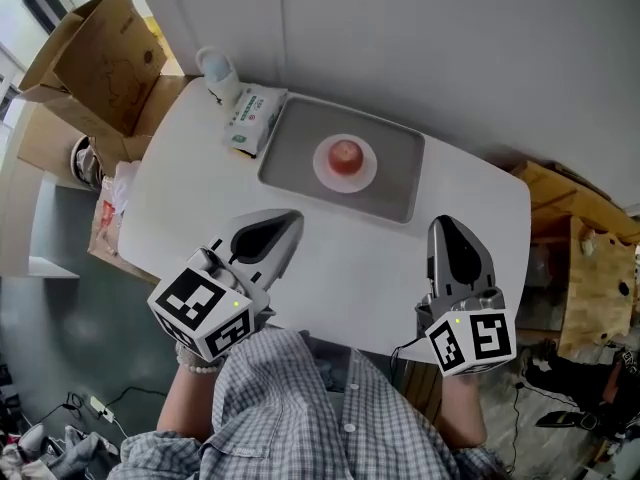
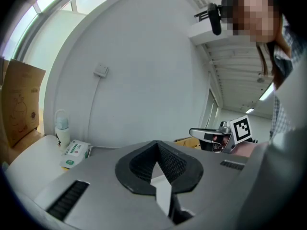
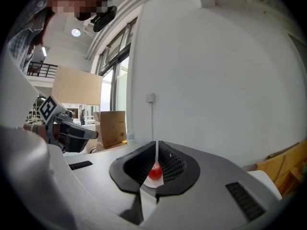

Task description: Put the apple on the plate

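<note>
The apple (image 1: pixel 345 155) is small, round and red with a paler patch on top. It sits in the middle of a small white plate (image 1: pixel 323 172), which rests on a grey rectangular tray (image 1: pixel 392 184) towards the 12 o'clock side of the white table (image 1: pixel 350 268). In the right gripper view the apple (image 3: pixel 154 172) shows as a red ball low behind the jaw tips. At about 10 o'clock from the apple, touching the tray's edge, lies a white pack of wipes (image 1: pixel 254 117) with green print too small to read. A pale bottle (image 1: pixel 218 73) stands just beyond it, and an open cardboard box (image 1: pixel 100 58) stands further out at 10 o'clock. The left gripper (image 1: pixel 293 218) hangs over the table at 7 o'clock from the apple, well apart from it, its jaws pressed together with nothing between them. The right gripper (image 1: pixel 440 225) is at 5 o'clock, also clenched and holding nothing. Each carries a cube with black-and-white square markers.
</note>
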{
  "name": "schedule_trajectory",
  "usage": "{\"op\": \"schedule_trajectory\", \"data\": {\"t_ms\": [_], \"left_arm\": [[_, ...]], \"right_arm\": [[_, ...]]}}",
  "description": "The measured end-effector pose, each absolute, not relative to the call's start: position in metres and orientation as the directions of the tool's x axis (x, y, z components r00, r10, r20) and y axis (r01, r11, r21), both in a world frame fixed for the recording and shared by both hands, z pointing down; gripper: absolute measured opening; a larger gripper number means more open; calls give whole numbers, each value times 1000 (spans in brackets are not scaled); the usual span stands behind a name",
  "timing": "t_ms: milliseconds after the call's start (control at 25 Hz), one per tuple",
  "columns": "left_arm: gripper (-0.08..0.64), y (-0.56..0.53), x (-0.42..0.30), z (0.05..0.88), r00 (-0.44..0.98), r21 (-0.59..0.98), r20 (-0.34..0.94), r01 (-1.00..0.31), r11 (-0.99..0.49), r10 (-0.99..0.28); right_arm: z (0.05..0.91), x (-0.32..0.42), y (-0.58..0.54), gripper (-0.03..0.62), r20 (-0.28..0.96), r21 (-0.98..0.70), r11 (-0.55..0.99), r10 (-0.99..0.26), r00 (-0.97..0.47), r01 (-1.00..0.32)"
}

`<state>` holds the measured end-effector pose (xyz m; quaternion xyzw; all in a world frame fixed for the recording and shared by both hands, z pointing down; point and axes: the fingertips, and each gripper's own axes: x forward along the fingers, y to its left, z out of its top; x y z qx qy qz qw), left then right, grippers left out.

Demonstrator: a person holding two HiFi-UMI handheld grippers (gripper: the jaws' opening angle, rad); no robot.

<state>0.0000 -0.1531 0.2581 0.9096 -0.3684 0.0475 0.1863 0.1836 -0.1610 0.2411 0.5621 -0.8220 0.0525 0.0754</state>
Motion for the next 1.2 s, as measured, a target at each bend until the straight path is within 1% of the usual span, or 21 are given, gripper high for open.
{"op": "schedule_trajectory", "data": {"t_ms": [200,440,680,920,1200], "left_arm": [[8,-137,2,251,716,337,181,-689,-642,-674],[8,-129,13,247,726,336,170,-678,-653,-666],[8,-126,17,246,735,338,170,-669,-662,-656],[8,-123,23,250,748,342,178,-656,-673,-639],[8,-123,21,251,748,351,179,-655,-669,-639]], "right_arm": [[232,180,-147,32,139,3,369,-921,-365,-930],[227,180,-143,31,112,2,376,-921,-373,-927],[228,181,-140,31,111,-11,378,-920,-376,-926],[232,187,-141,29,115,-75,365,-921,-372,-928],[237,182,-141,28,131,-79,370,-916,-378,-926]]}}
